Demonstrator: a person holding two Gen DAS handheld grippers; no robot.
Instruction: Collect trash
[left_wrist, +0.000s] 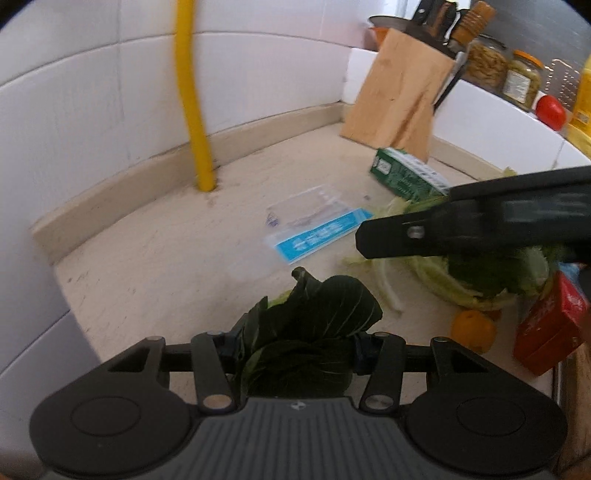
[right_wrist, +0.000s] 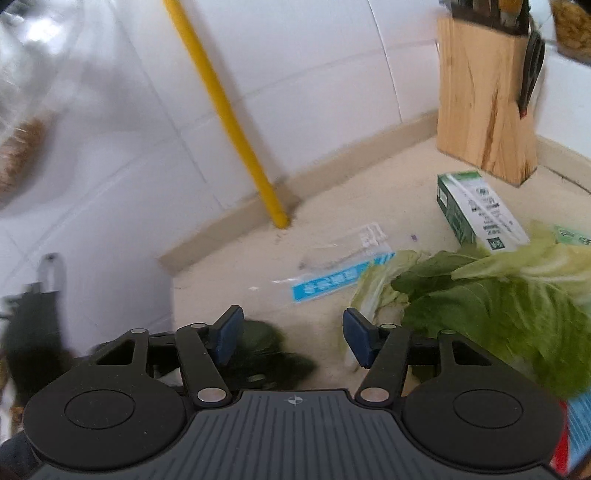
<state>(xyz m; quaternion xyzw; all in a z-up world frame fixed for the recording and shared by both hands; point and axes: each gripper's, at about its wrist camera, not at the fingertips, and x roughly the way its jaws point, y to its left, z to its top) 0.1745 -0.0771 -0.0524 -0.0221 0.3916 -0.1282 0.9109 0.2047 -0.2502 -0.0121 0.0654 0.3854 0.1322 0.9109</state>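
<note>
The left claw (left_wrist: 295, 341) is clamped on a bunch of dark green leaves (left_wrist: 314, 314), its two pads pressed in from either side, so this piece of trash sits between them above the pale tabletop (left_wrist: 155, 266). The right claw (right_wrist: 291, 332) stands wide, its blue pads (right_wrist: 229, 332) well apart with nothing between them; below it lies a dark leafy clump (right_wrist: 269, 354), blurred, and I cannot tell whether it touches the pads.

Toward the back of the tabletop, near the foot of the yellow pipe (left_wrist: 192, 96) that meets the back edge, lies a clear plastic wrapper with a blue strip (left_wrist: 314, 225), flat on the surface. Just beside it, toward the right, is a heap of light green cabbage leaves (right_wrist: 498, 302), and behind that heap lies a green and white carton (right_wrist: 476, 214) on its side. A wooden knife block (right_wrist: 484, 107) stands in the back right corner against the white tiled wall (left_wrist: 92, 110).

In the left wrist view the other tool's black arm (left_wrist: 480, 225) crosses above the cabbage heap. Near the right edge of the tabletop sit an orange fruit (left_wrist: 472, 330) and a red box (left_wrist: 550, 328), close together. On the ledge behind the knife block are glass jars (left_wrist: 502, 70) and a red tomato (left_wrist: 551, 112).
</note>
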